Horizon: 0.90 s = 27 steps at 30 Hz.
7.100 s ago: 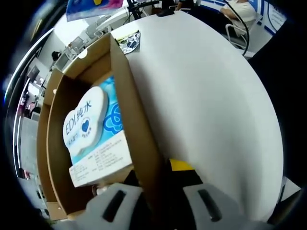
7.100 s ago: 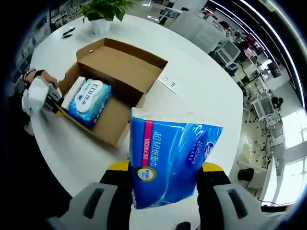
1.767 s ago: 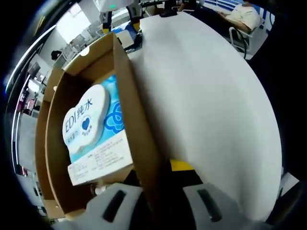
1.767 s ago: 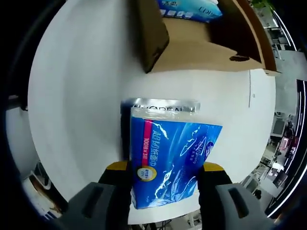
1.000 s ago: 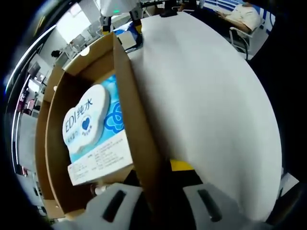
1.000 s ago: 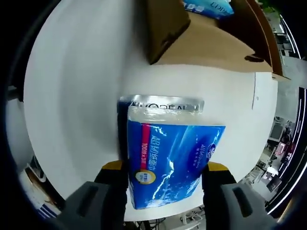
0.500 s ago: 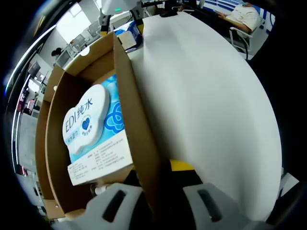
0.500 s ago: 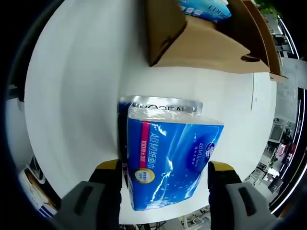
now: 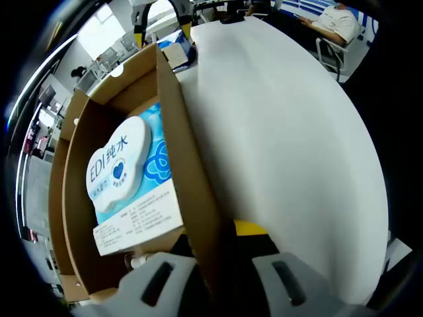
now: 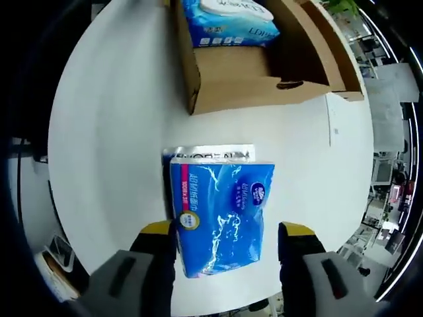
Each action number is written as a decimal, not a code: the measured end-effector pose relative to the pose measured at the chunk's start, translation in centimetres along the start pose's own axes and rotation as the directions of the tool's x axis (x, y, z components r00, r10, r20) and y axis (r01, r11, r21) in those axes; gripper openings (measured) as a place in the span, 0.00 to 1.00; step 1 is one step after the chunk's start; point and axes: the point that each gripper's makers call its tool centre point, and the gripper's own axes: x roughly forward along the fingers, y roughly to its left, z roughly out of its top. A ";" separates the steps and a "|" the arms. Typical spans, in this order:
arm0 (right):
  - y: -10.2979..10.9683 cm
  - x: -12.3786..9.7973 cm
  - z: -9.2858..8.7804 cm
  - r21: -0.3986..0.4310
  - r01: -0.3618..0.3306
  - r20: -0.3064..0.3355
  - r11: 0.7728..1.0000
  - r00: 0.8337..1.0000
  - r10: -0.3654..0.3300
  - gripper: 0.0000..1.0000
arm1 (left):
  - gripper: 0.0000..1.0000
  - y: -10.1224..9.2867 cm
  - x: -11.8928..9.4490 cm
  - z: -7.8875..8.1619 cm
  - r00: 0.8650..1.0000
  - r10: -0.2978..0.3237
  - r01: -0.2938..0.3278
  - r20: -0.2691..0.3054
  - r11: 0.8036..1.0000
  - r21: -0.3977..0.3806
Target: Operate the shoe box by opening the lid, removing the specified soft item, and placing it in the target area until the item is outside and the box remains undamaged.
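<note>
The open cardboard shoe box (image 9: pixel 178 152) holds a blue-and-white wet wipes pack (image 9: pixel 125 178). My left gripper (image 9: pixel 221 284) is shut on the box's near side wall, one jaw inside and one outside. In the right gripper view the blue tissue pack (image 10: pixel 218 218) lies flat on the white table (image 10: pixel 106 132), resting on a silver packet (image 10: pixel 208 152). My right gripper (image 10: pixel 228 277) hovers above the pack, open, with its jaws spread wider than it. The box (image 10: pixel 251 72) and the wipes pack (image 10: pixel 228 20) are just beyond.
The round white table (image 9: pixel 284 132) stretches to the right of the box. The tissue pack (image 9: pixel 178 41) shows past the box's far end, with part of the right gripper (image 9: pixel 142 10) above it. A seated person (image 9: pixel 330 16) is beyond the table.
My right gripper has opened and drawn back from the blue tissue pack, which now lies on the silver packet. The left gripper and box have not moved.
</note>
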 end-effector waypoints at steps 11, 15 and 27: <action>-0.7 -1.0 -0.3 0.063 -0.004 0.028 0.998 1.000 0.002 0.60 | 0.07 0.0 0.0 0.0 1.000 0.000 0.000 0.000 1.000 0.001; -0.5 -0.8 -0.3 0.070 -0.013 0.030 0.997 0.999 0.011 0.59 | 0.07 0.0 0.0 0.0 1.000 0.001 -0.001 -0.001 1.000 0.001; 0.6 -0.2 0.4 0.110 -0.086 0.053 0.990 0.995 0.081 0.39 | 0.07 -0.1 0.0 0.1 1.000 0.003 -0.003 -0.002 1.000 0.000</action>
